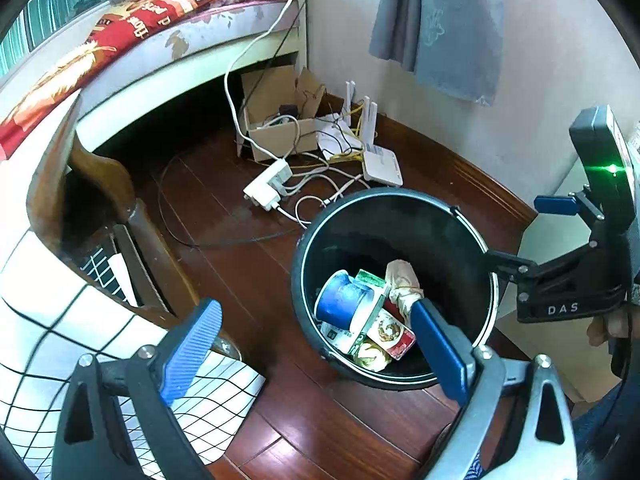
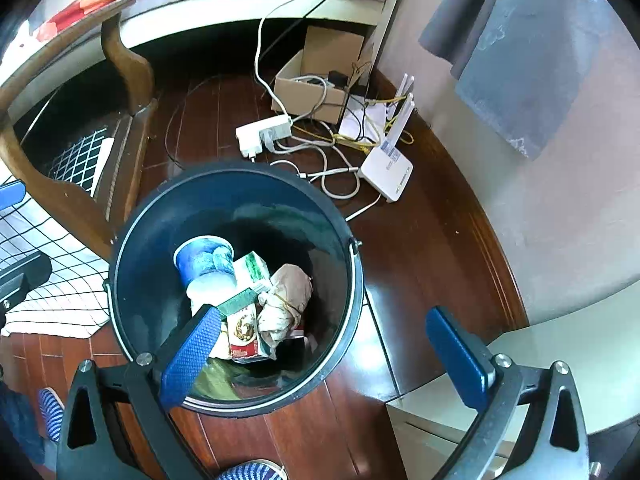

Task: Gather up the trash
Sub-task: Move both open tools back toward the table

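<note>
A black round trash bin (image 1: 436, 228) stands on the wooden floor; it also shows in the right wrist view (image 2: 168, 216). Inside lie a blue paper cup (image 1: 340, 300), a green-white carton (image 2: 252, 266), a crumpled beige paper wad (image 2: 288, 300) and a red-white snack packet (image 1: 394, 334). My left gripper (image 1: 316, 348) is open and empty above the bin's near edge. My right gripper (image 2: 324, 352) is open and empty above the bin's near right rim. The right gripper's body (image 1: 576, 280) shows at the right of the left wrist view.
A cardboard box (image 1: 280, 136), a white power strip (image 1: 268, 184), a white router (image 1: 382, 166) and tangled cables lie on the floor behind the bin. A bed (image 1: 160, 40) is at the back, a wooden chair (image 1: 100, 200) with checked cloth (image 1: 52, 340) at the left, a pale cabinet (image 2: 520, 380) at the right.
</note>
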Tool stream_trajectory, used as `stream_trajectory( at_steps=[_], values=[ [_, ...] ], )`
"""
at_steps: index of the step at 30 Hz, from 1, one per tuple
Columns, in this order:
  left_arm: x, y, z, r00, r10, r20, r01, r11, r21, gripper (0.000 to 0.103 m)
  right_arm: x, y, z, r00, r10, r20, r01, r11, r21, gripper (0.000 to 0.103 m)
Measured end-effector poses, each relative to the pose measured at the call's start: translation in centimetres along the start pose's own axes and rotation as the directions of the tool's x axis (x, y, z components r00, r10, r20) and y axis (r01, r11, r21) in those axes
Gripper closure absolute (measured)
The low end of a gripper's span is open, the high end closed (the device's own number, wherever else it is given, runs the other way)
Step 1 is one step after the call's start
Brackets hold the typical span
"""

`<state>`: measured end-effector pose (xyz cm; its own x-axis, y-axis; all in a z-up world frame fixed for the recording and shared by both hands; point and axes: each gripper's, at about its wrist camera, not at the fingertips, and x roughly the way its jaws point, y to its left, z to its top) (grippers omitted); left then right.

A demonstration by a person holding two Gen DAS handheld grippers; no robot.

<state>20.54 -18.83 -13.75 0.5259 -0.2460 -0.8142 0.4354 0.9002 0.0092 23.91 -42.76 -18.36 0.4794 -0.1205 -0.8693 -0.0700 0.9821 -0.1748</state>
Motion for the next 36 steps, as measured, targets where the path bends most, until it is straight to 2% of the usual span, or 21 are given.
stream_trajectory(
  at_steps=[14, 18, 22, 29, 36],
  values=[
    [-5.6, 1.0, 1.1, 0.994, 0.043, 0.100, -0.042, 0.999, -0.020, 0.007, -5.8, 1.1, 0.6, 0.992, 0.016, 0.125, -0.014, 1.000, -0.018, 0.000],
    [-8.0, 1.8, 1.1, 0.987, 0.063, 0.144, -0.059, 0.998, -0.036, 0.007, -7.9, 1.8, 1.0, 0.985, 0.027, 0.173, -0.022, 0.999, -0.031, 0.000],
    [-10.4, 3.6, 0.8, 0.977, 0.095, 0.192, -0.082, 0.994, -0.071, 0.007, -10.0, 3.3, 1.7, 0.971, 0.077, 0.225, -0.071, 0.997, -0.032, 0.000],
    [-13.7, 8.2, -0.3, 0.955, 0.176, 0.237, -0.139, 0.976, -0.167, 0.006, -13.2, 8.3, 4.6, 0.921, 0.175, 0.348, -0.143, 0.983, -0.116, 0.000],
    [-16.4, 13.8, -2.7, 0.926, 0.285, 0.247, -0.217, 0.938, -0.269, 0.006, -15.8, 15.3, 7.5, 0.858, 0.294, 0.421, -0.219, 0.951, -0.219, 0.000]
  ],
)
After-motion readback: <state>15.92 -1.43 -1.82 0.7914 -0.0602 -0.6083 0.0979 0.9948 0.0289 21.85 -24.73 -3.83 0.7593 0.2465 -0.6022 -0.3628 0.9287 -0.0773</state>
